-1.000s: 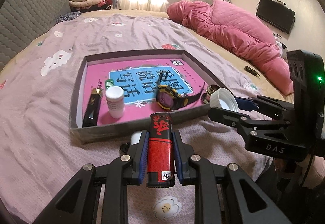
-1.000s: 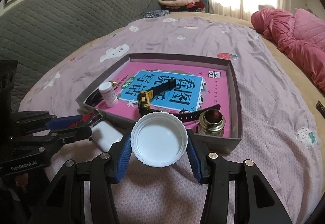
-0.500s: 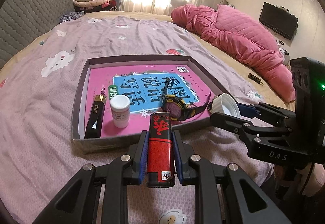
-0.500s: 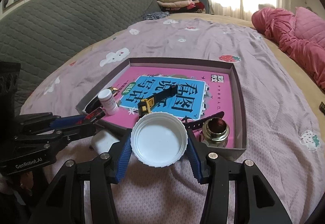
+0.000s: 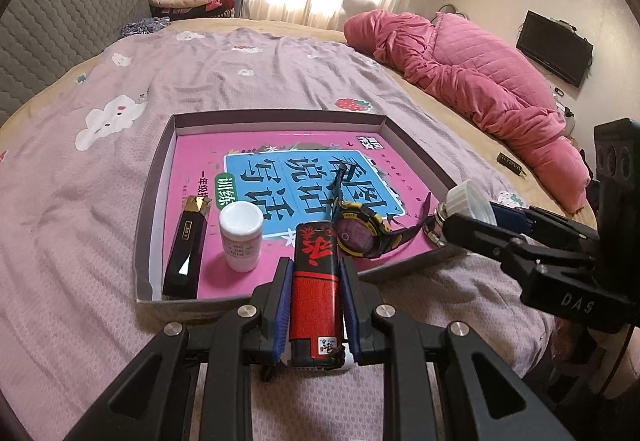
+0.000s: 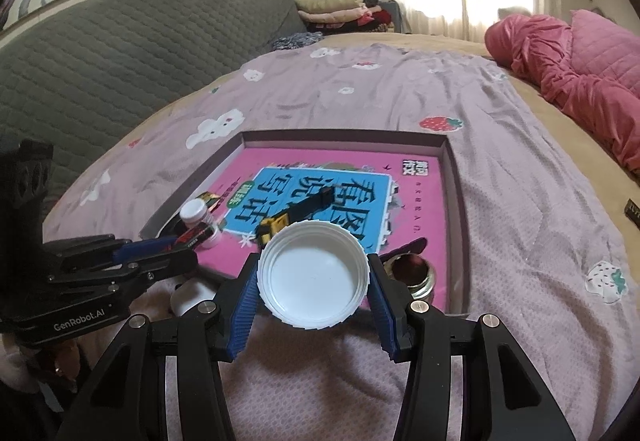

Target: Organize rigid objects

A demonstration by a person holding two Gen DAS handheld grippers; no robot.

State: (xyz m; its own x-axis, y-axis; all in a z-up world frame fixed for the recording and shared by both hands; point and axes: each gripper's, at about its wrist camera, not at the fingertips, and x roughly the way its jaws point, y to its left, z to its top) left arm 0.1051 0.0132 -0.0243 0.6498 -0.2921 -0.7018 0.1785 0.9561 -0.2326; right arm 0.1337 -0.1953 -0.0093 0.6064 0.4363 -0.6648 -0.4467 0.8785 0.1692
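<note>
The left gripper (image 5: 316, 295) is clamping a red-and-black lighter (image 5: 316, 281) between its blue pads, the lighter standing lengthwise along the fingers with its top poking out over the near wall of the shallow box (image 5: 280, 119) — and over on the other side the right gripper (image 6: 314, 287) is squeezing a white ribbed bottle cap (image 6: 314, 279), hollow side facing the camera, hanging just above the box's near right corner. Inside the box a pink-and-blue booklet (image 5: 280, 169) is lying flat as a floor, and things are sitting on it: a long black case with a gold tip (image 5: 186, 245) along the left wall, a small white bottle (image 5: 241, 235) standing upright just beside it, a black-and-yellow wristwatch (image 5: 360, 229) sprawling with its strap out near the middle, and a brass-coloured round jar (image 6: 412, 273) tucked in the right corner, right behind the cap. From the right wrist view something white and rounded (image 6: 192, 295) is peeking out on the bedspread (image 6: 520, 201) beneath the left gripper, outside the box; I cannot tell what it is. The box is resting on the mauve bedspread, with a pink quilt (image 5: 480, 69) heaped well away on the far right.
</note>
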